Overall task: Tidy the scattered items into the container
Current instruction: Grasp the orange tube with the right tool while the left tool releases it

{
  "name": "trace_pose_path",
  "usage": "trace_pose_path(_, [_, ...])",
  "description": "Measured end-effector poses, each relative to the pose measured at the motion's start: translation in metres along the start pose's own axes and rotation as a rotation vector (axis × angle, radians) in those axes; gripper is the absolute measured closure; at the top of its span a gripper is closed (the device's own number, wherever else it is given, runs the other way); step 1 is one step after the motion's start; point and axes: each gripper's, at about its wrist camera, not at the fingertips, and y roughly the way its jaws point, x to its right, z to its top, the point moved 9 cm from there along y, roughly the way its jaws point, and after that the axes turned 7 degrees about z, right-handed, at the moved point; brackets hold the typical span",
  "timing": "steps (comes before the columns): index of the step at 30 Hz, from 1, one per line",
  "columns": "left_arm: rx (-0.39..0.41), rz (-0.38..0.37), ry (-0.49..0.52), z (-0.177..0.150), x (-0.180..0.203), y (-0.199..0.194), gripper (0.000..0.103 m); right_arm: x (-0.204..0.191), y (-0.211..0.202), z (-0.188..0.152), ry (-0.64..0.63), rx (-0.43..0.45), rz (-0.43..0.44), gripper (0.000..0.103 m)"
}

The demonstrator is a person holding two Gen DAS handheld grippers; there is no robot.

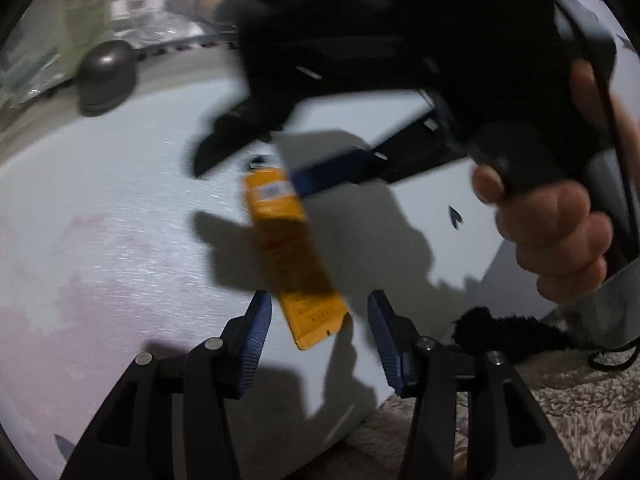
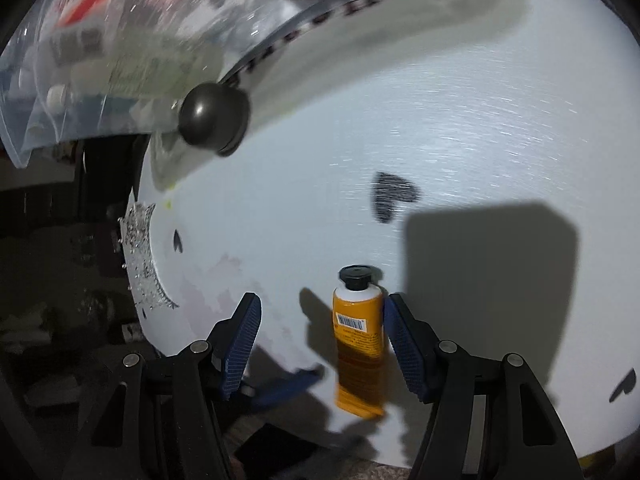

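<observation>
**Tube pickup, right gripper closing in**

While the orange tube (image 2: 358,336) lies flat on the white table (image 2: 460,128), the right gripper (image 2: 322,344) straddles its cap end, jaws wide, one pad just touching, no grip yet. Left gripper (image 1: 318,344) sits open at the tail end. Next: squeeze, lift, carry to the clear bag (image 2: 100,52) beyond the dark knob (image 2: 214,118).

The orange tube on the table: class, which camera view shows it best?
The right wrist view: the orange tube is sharper there, black cap and barcode visible. In the left wrist view it is blurred and its cap end is hidden behind a gripper finger.
</observation>
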Motion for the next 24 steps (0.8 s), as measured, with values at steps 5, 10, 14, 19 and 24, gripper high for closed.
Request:
trace_pose_path(5, [0.005, -0.055, 0.024, -0.002, 0.012, -0.001, 0.053, -0.008, -0.007, 0.006, 0.025, 0.017, 0.067, 0.038])
trace_pose_path(10, [0.047, -0.042, -0.026, 0.003, -0.007, -0.016, 0.053, 0.006, -0.050, 0.010, -0.110, 0.157, -0.071, 0.038])
trace_pose_path(14, [0.085, 0.011, -0.121, 0.017, -0.045, -0.030, 0.053, 0.007, -0.062, -0.009, -0.329, 0.187, -0.236, 0.047])
trace_pose_path(19, [0.106, 0.104, -0.191, 0.046, -0.090, -0.041, 0.053, 0.004, -0.047, -0.046, -0.568, 0.148, -0.324, 0.056])
trace_pose_path(24, [0.084, 0.133, -0.120, 0.066, -0.087, -0.032, 0.053, -0.004, -0.022, -0.062, -0.653, 0.093, -0.310, 0.056])
